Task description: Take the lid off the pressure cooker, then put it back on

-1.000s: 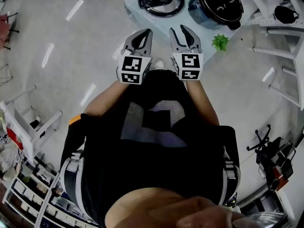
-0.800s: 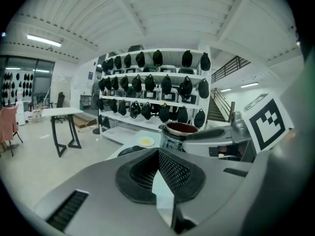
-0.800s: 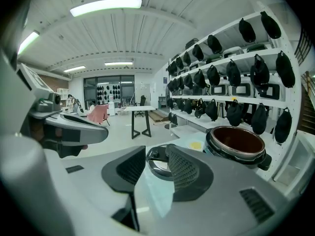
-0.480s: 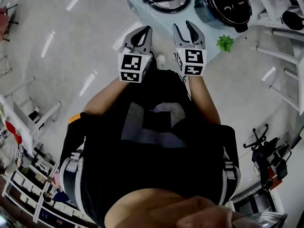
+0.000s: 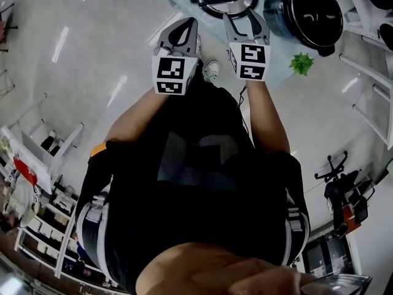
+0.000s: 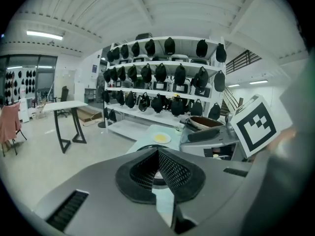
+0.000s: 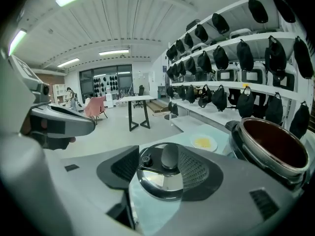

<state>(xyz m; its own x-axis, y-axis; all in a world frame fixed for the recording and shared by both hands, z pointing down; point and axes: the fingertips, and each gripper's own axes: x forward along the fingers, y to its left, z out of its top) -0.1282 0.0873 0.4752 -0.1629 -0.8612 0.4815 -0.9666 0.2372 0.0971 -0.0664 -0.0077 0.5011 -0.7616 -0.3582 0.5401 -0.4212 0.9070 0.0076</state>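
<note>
Right gripper (image 5: 244,21) has its jaws apart and opening, with nothing pressed between the pads. Seen along those jaws, the pressure cooker lid (image 7: 157,181) lies flat on the pale desk (image 7: 153,214) just ahead of the tips, framed by the gap, its dark knob (image 7: 170,156) facing up. No pad appears to touch it. Left gripper (image 5: 187,24), just beside the right one on its left, has its pad tips together and holds nothing.

Ahead and to the right of the right gripper stands the pressure cooker pot (image 7: 271,149), uncovered, its dark inner bowl showing. It sits close beside the lid but apart from it. Farther out than the lid lies a small yellow dish (image 7: 203,142), and a little green plant (image 5: 301,63) sits on the desk off to the right gripper's right.

Judged from how things lie, the first half of the task is finished: the lid is off and resting on the desk. The second half is not yet done. What looks to be left is to close on the lid, probably at the knob or rim, carry it to the right over the open pot and seat it squarely.
</note>
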